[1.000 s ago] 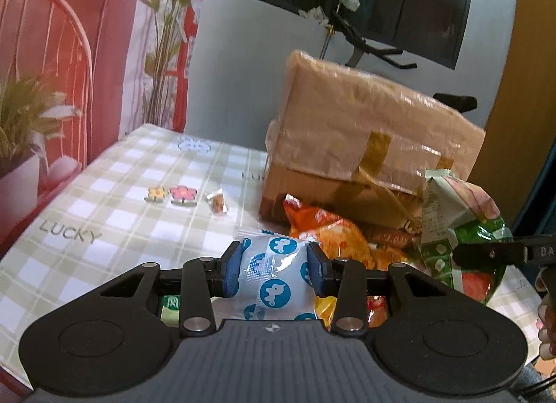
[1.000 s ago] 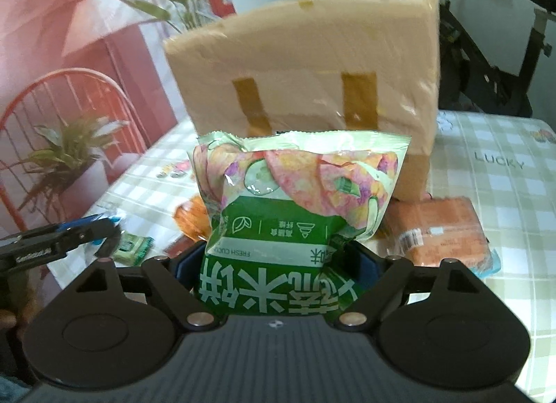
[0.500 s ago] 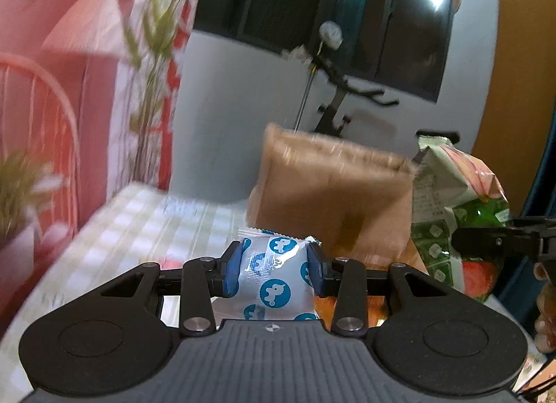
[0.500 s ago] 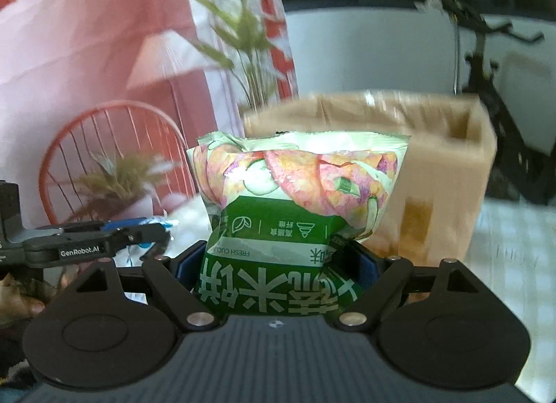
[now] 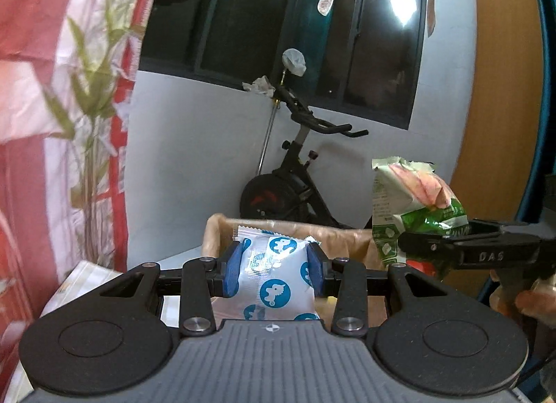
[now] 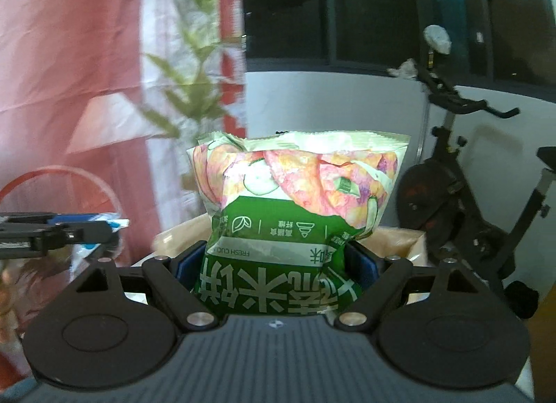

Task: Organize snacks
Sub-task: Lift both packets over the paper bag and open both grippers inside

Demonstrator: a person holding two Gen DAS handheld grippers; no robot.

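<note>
Left gripper (image 5: 274, 269): blue pads pressed on both sides of a small white packet with blue round prints (image 5: 274, 278). Jaws fairly narrow, closed on the packet, which bulges a little between them. Packet held upright in the air, crimped top edge uppermost, in front of the open cardboard box (image 5: 333, 231).

Right gripper (image 6: 278, 264): jaws set wide, clamped on the lower part of a large green snack bag (image 6: 295, 215). Bag upright, print upside down, pink-and-white upper half standing well above the pads. Held in the air, above and in front of the box rim (image 6: 173, 238).

In the left wrist view the green bag (image 5: 417, 201) shows at the right, pinched in the other gripper (image 5: 451, 246), beside and level with the white packet, not touching it. A hand (image 5: 531, 302) grips that tool at the right edge.

In the right wrist view the left gripper (image 6: 104, 227) shows at the left edge, a corner of the white packet (image 6: 116, 222) just visible at its tip.

Box interior lined with shiny tape; contents cannot be told. A strip of checked tablecloth (image 5: 87, 274) shows at the table's left edge, below the left gripper.

Behind the box: exercise bike (image 5: 295, 173) against a white wall, dark window (image 5: 312, 21) above, red-and-white printed backdrop with plants (image 5: 69, 90) on the left.
</note>
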